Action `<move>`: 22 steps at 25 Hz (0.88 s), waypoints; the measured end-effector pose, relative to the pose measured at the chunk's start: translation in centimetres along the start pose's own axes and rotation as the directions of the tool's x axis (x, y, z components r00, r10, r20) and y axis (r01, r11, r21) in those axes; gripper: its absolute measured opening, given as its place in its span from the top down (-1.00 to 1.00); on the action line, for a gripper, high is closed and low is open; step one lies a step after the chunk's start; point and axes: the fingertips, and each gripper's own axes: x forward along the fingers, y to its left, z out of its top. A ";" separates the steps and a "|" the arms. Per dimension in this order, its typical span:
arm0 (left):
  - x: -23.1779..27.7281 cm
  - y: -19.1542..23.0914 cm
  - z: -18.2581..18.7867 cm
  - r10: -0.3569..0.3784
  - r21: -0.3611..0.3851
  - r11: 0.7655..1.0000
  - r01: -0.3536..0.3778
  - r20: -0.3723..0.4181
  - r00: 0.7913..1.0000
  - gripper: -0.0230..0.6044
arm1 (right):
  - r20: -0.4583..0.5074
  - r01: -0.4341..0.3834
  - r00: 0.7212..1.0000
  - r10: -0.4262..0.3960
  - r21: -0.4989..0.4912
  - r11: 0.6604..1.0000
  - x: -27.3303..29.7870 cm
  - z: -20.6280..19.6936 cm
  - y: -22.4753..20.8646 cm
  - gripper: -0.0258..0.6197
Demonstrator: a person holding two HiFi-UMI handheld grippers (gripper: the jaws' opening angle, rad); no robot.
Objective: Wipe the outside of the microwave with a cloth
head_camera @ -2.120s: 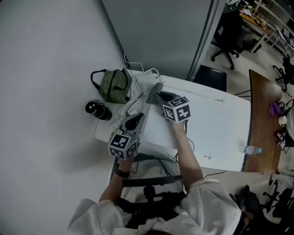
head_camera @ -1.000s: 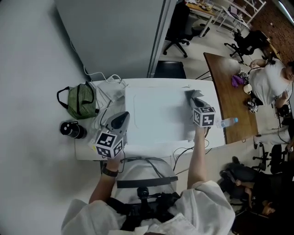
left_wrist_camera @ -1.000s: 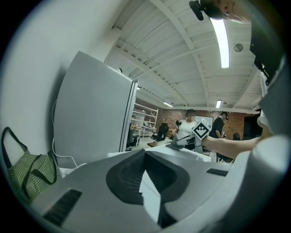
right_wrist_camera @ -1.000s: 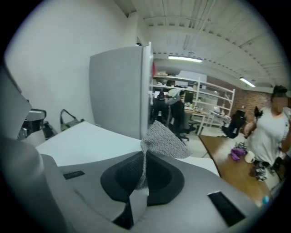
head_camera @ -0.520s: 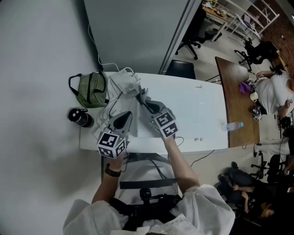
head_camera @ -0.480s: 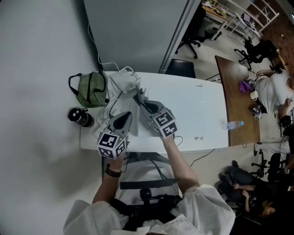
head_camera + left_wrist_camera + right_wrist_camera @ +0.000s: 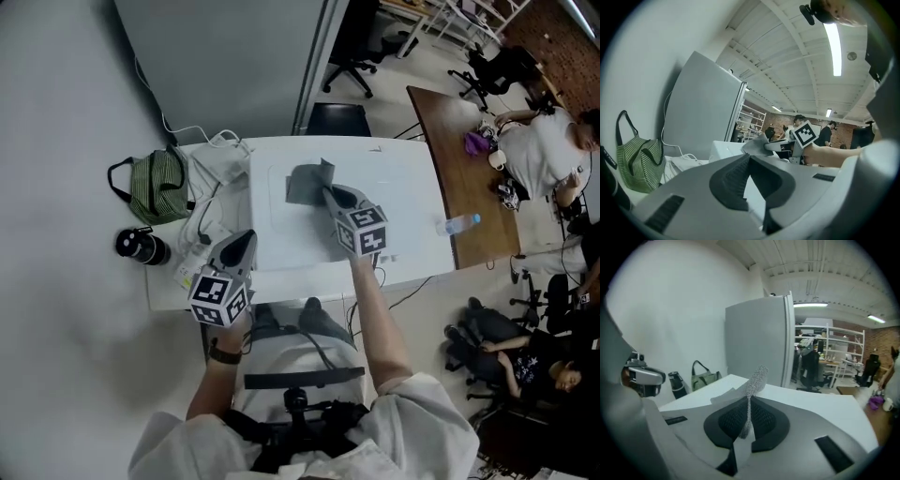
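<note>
My right gripper (image 7: 330, 194) is clenched on the cloth (image 7: 305, 183). In the right gripper view, the jaws are pressed together with a thin fold of the grey mesh cloth (image 7: 757, 376) standing up between the pads. From the head view, the cloth lies spread on the flat white top of the microwave (image 7: 394, 187), towards its back left part, with one corner turned up. The gripper reaches in over the top from the near side. My left gripper (image 7: 246, 242) is also clenched. In the left gripper view, its tips (image 7: 750, 159) meet with nothing between them. It hangs by the microwave's near left corner, but I cannot tell whether it touches the casing. Just beyond it, a tangle of white cables (image 7: 202, 211) lies on the white table (image 7: 169, 291) against the microwave's left side. Further left are a green striped bag (image 7: 157, 186) and a black flask (image 7: 139, 247), both close to the wall. A grey panel (image 7: 234, 66) stands behind the table. To the right, a clear water bottle (image 7: 457, 223) sits by the edge of a wooden desk (image 7: 445, 131), and a person in white (image 7: 539, 159) is sitting at its far side.
</note>
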 end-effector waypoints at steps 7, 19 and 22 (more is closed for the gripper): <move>4.0 -5.4 1.3 0.017 0.030 0.999 -0.018 0.028 0.999 0.85 | -0.050 0.279 0.960 -0.276 0.077 0.957 -10.7 -5.5 -17.8 0.84; 6.1 -8.5 2.4 0.054 0.054 0.997 -0.056 0.039 0.998 0.85 | -0.075 0.212 0.975 -0.211 0.016 0.977 -12.5 -5.4 -17.4 0.84; 5.0 -7.2 2.5 0.082 0.049 0.995 -0.085 0.050 0.995 0.85 | -0.078 -0.012 0.997 0.009 -0.038 0.999 -7.7 -3.4 -6.6 0.84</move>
